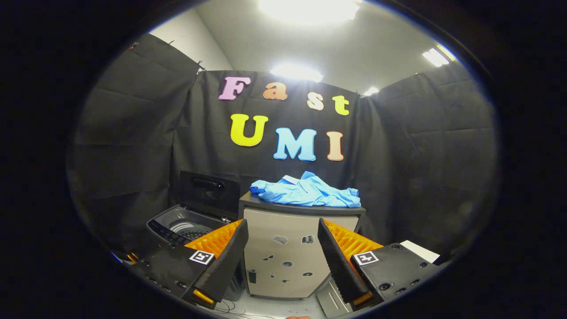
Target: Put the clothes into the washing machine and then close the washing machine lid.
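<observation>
A crumpled light blue shirt [305,191] lies on top of a small grey cabinet [283,257], well beyond my fingers and higher than them. To the cabinet's left stands a top-loading washing machine [184,226] with its dark lid [208,191] raised upright, and the drum shows inside. My gripper [283,257] is open, its two fingers spread wide in front of the cabinet's face with nothing between them.
Black cloth walls close the booth behind and on both sides. The cabinet's front carries several small stickers. A white flat piece [420,250] lies at the right, beside the right finger. Cables run on the floor below the cabinet.
</observation>
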